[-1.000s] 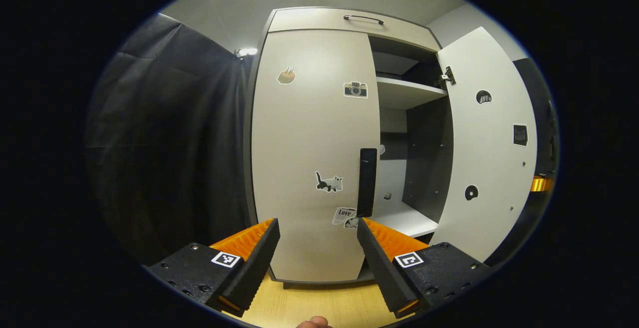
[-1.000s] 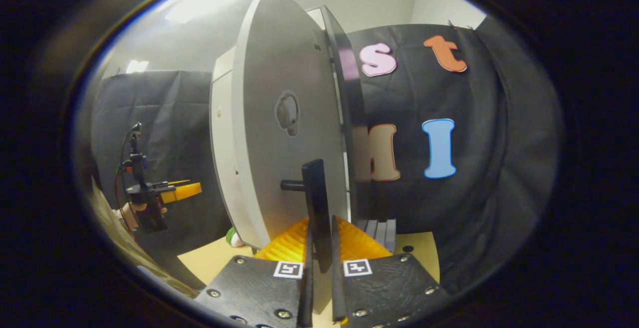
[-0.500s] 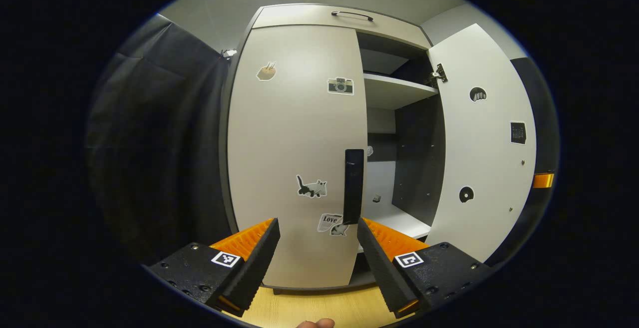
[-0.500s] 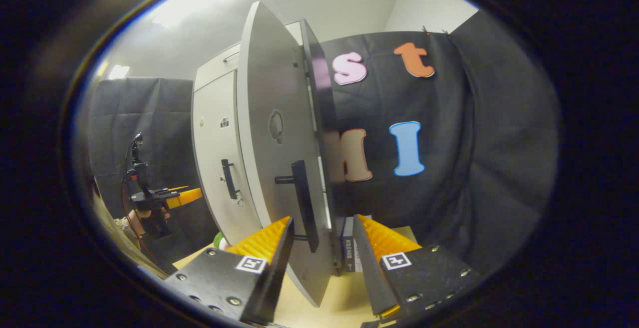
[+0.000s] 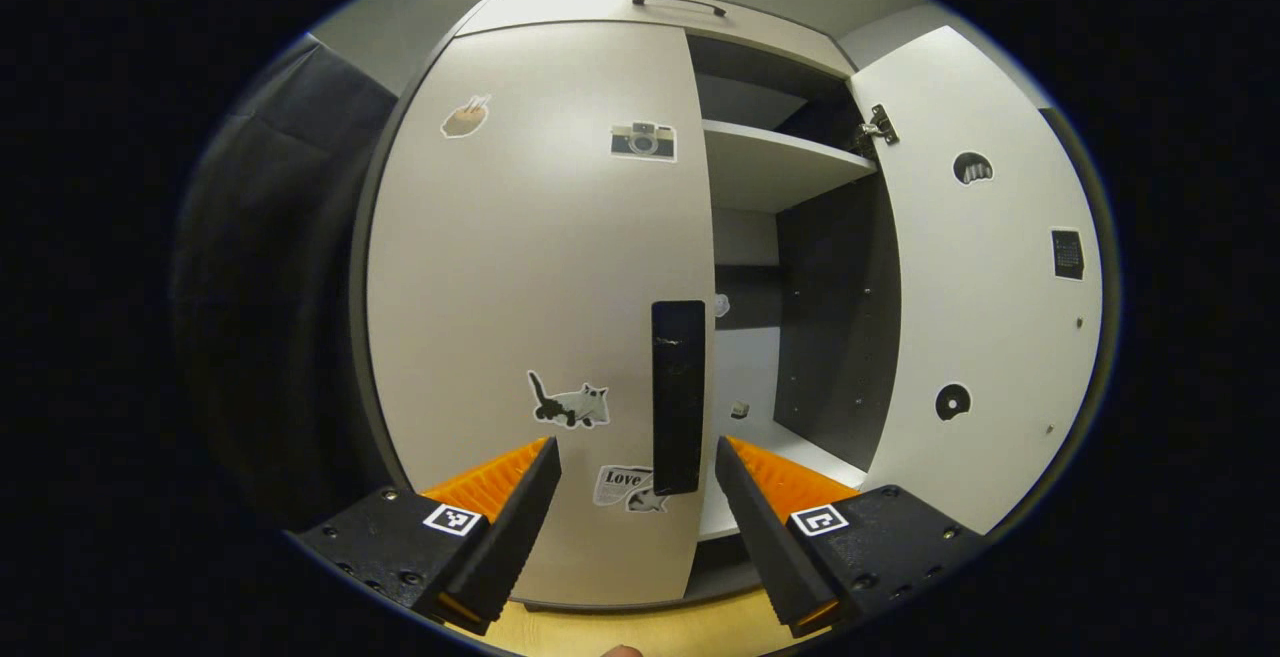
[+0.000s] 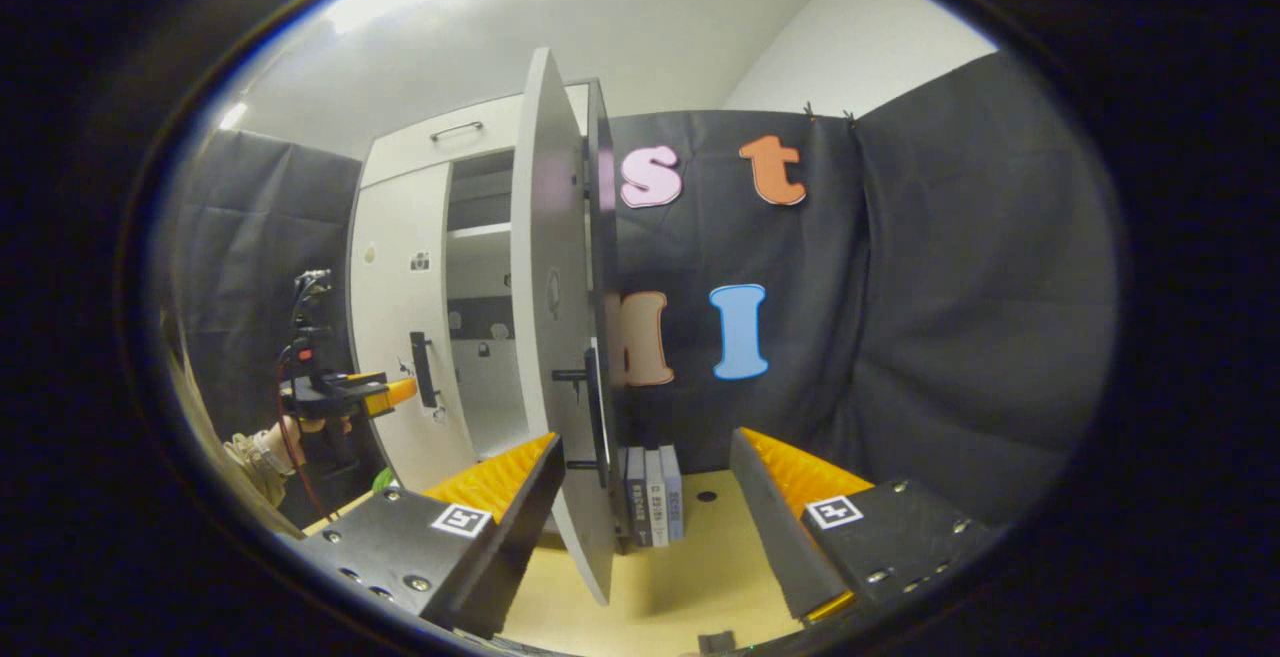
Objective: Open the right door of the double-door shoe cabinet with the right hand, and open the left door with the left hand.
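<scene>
**Hanging out by the shoe cabinet, one door open, one shut**

Standing in the booth, here's how it looks. The right door point(image 5: 985, 267) of the shoe cabinet point(image 5: 640, 12) is swung wide open, so you can see the white shelf point(image 5: 775, 162) and the dark inside wall. The left door point(image 5: 540, 267) is shut, stickers all over it, with its black handle point(image 5: 678, 395) running up and down near the inner edge.

The left gripper point(image 5: 637, 477) sits right in front of that handle, jaws spread wide, with the lower end of the handle showing between them. Can't tell if anything touches.

The right gripper point(image 6: 640, 492) is near the open door's edge point(image 6: 560, 337), jaws wide apart and gripping nothing; that door's handle point(image 6: 595, 417) is free. A few books point(image 6: 652, 495) stand on the wooden tabletop point(image 6: 690, 577) behind the door. From that side you also see the left gripper point(image 6: 395, 392) up close to the left door's handle point(image 6: 421, 369), held in a hand point(image 6: 300, 427).
</scene>
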`<state>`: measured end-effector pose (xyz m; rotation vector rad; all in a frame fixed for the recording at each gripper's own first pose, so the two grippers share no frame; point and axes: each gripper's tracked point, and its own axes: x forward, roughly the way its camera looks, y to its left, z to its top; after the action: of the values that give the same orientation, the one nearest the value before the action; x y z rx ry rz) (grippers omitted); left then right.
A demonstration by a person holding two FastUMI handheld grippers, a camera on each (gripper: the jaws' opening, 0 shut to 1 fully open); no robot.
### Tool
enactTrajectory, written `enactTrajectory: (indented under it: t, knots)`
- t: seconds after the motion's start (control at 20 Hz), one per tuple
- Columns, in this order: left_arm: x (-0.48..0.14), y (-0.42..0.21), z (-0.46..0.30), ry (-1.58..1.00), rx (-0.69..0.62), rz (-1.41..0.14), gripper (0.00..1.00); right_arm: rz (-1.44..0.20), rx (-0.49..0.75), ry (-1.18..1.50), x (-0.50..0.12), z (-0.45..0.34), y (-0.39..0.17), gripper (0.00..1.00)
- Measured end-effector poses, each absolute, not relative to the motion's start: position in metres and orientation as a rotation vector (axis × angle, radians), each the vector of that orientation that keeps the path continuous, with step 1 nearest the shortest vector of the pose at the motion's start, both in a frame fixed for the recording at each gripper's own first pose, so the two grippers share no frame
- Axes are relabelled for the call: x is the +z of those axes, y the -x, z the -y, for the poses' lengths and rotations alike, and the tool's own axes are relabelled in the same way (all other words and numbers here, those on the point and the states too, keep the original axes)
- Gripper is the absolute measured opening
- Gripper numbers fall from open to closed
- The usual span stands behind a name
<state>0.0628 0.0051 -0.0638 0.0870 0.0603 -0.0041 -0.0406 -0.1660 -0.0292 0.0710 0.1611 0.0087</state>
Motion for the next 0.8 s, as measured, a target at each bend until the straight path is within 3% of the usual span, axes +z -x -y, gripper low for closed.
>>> enactTrajectory:
  t: [0.15,0.35,0.55,0.7,0.8]
  knots:
    - [-0.067,-0.084,0.001,-0.109,-0.015,-0.064,0.94,-0.144,-0.024,-0.049,-0.029,0.151,0.051,0.99]
    - [-0.072,-0.105,0.007,-0.137,-0.022,-0.073,0.82,-0.133,-0.038,-0.041,-0.031,0.129,0.063,0.98]
    - [-0.073,-0.111,0.011,-0.154,-0.011,-0.068,0.65,-0.139,-0.059,-0.06,-0.034,0.123,0.071,1.0]
    - [-0.075,-0.113,0.012,-0.152,0.001,-0.072,0.36,-0.135,-0.083,-0.075,-0.033,0.129,0.075,0.98]
    - [-0.075,-0.112,0.011,-0.13,-0.003,-0.079,0.34,-0.134,-0.09,-0.077,-0.031,0.131,0.078,0.99]
